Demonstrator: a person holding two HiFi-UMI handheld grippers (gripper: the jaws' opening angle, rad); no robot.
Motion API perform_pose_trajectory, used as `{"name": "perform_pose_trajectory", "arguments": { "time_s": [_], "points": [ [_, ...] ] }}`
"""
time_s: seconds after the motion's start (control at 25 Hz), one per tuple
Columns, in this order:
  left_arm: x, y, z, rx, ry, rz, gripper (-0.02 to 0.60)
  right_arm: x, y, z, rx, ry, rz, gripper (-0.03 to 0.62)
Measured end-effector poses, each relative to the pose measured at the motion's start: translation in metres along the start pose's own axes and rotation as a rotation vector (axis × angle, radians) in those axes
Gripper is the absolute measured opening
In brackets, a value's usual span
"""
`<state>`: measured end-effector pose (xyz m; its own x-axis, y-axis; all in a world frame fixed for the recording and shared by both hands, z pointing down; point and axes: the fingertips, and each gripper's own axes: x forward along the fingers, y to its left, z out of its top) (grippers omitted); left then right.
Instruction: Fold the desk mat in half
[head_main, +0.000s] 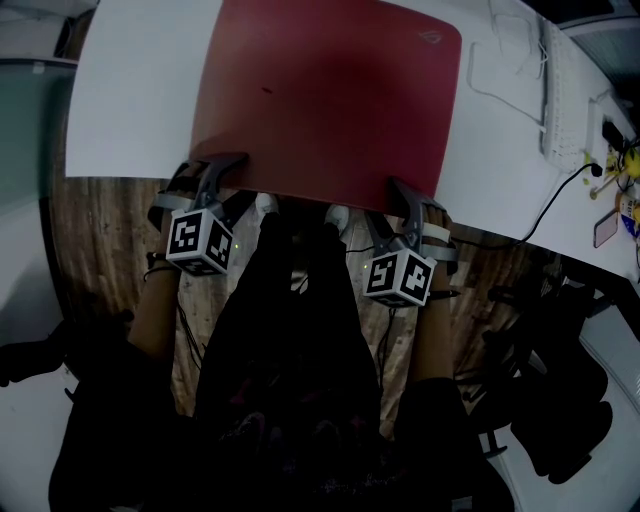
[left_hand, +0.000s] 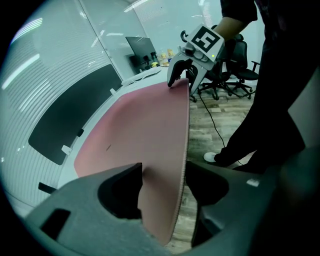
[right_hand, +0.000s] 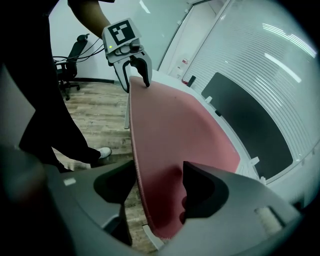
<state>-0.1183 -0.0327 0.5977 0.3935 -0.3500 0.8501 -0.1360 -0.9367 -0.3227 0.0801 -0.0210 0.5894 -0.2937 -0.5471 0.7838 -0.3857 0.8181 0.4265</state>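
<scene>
The red desk mat (head_main: 330, 100) lies flat on the white table (head_main: 130, 100), its near edge hanging a little past the table's front edge. My left gripper (head_main: 218, 170) straddles the mat's near left corner, and my right gripper (head_main: 410, 200) straddles the near right corner. In the left gripper view the mat (left_hand: 145, 120) runs between the left gripper's (left_hand: 162, 185) jaws with a gap on the underside. The right gripper view shows the mat (right_hand: 175, 130) between the right gripper's (right_hand: 157, 185) jaws, also with a gap underneath. Both are open around the edge.
A white keyboard (head_main: 565, 100) and a black cable (head_main: 550, 200) lie on the table's right side, with small items at the far right edge. Black office chairs (left_hand: 235, 65) stand on the wooden floor (right_hand: 95, 105). The person's dark-clothed legs are between the grippers.
</scene>
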Motion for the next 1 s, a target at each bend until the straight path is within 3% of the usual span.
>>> {"name": "perform_pose_trajectory", "arguments": {
  "time_s": [0.32, 0.56, 0.64, 0.84, 1.0],
  "points": [
    [-0.014, 0.004, 0.010, -0.017, -0.021, -0.028, 0.212, -0.010, 0.002, 0.005, -0.009, -0.022, 0.032, 0.208],
    [-0.029, 0.006, 0.019, -0.001, -0.038, -0.035, 0.117, -0.024, 0.003, 0.009, -0.021, -0.020, 0.071, 0.139],
    [-0.033, 0.008, 0.021, 0.004, -0.039, -0.042, 0.078, -0.031, -0.005, 0.015, -0.011, -0.044, 0.047, 0.060],
    [-0.043, 0.020, 0.031, -0.009, -0.058, -0.042, 0.038, -0.037, -0.022, 0.023, -0.023, -0.055, 0.030, 0.029],
    [-0.050, 0.033, 0.037, 0.026, -0.063, -0.044, 0.026, -0.043, -0.034, 0.029, -0.036, -0.061, 0.025, 0.028]
  ]
}}
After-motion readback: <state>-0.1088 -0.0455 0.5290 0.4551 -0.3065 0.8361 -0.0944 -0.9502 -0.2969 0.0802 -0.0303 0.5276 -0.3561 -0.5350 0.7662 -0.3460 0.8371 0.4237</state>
